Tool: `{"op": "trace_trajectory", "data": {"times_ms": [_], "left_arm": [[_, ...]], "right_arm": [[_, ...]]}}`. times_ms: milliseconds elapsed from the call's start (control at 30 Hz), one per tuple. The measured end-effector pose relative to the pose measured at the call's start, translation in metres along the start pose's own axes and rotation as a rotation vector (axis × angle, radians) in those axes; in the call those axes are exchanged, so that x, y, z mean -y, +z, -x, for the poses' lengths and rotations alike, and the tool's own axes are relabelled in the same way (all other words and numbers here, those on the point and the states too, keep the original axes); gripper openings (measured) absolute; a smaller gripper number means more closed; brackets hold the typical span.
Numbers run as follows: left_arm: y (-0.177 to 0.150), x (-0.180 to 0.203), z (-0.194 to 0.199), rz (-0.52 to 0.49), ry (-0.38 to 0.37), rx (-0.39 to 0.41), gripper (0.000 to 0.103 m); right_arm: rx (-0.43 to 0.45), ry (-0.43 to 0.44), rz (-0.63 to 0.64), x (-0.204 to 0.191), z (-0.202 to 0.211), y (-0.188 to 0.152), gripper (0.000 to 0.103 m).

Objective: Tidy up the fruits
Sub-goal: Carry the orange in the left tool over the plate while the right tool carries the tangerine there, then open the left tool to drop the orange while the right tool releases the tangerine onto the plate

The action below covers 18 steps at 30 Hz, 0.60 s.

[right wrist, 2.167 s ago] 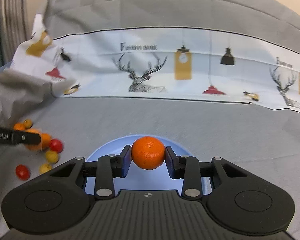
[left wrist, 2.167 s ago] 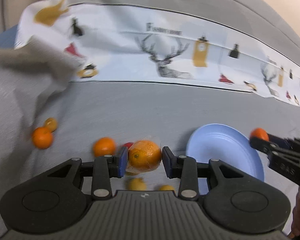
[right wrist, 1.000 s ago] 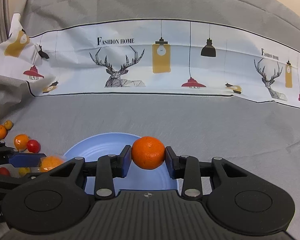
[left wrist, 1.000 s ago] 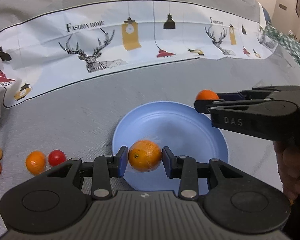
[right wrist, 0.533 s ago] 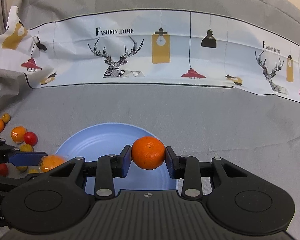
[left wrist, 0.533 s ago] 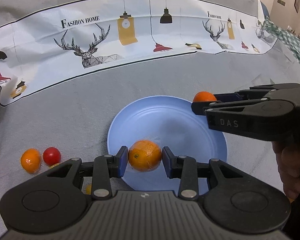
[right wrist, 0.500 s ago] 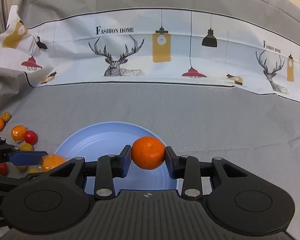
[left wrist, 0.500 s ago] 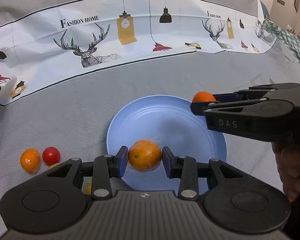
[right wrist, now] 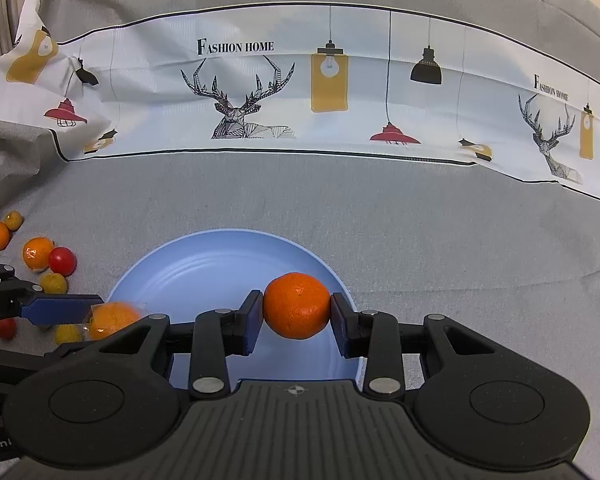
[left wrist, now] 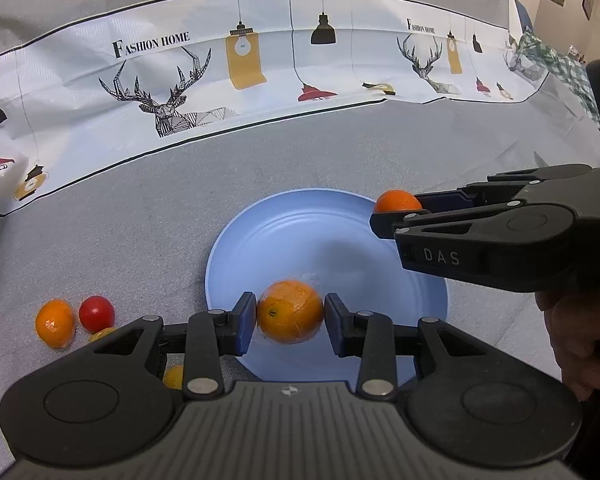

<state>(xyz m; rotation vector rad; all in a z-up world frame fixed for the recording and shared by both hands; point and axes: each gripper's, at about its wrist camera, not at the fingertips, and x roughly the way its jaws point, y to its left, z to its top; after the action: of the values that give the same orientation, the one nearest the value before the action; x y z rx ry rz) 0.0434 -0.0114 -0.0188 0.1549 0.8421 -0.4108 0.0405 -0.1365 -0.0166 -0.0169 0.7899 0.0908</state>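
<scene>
**Two oranges held over the blue plate**

The white printed cloth strip [right wrist: 260, 92] across the grey fabric-covered tabletop [right wrist: 420, 220] reads "FASHION HOME" beside a line-drawn stag, repeated farther right. The black right gripper [left wrist: 396, 210] carries "DAS" on its side; "Gen" shows on the left gripper's [left wrist: 290, 316] body in the right wrist view.

The left jaws are clamped on a plastic-wrapped round orange [left wrist: 290, 311], its stem dimple facing the camera (no long axis to speak of). The right jaws grip a bare deep-orange mandarin [right wrist: 297, 306], its stem mark facing up and toward the camera. Both hang above the round pale-blue plate [right wrist: 204, 264].

Loose small oranges, a red cherry tomato [left wrist: 96, 313] and yellow fruits lie left of the plate.
</scene>
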Motion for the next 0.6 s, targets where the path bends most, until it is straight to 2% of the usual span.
{"op": "trace_trajectory", "data": {"times_ms": [600], "left_arm": [[0.0008, 0.0004, 0.0012, 0.004, 0.001, 0.002, 0.041]], "right_arm": [[-0.020, 0.008, 0.006, -0.0020, -0.0020, -0.0003, 0.039]]}}
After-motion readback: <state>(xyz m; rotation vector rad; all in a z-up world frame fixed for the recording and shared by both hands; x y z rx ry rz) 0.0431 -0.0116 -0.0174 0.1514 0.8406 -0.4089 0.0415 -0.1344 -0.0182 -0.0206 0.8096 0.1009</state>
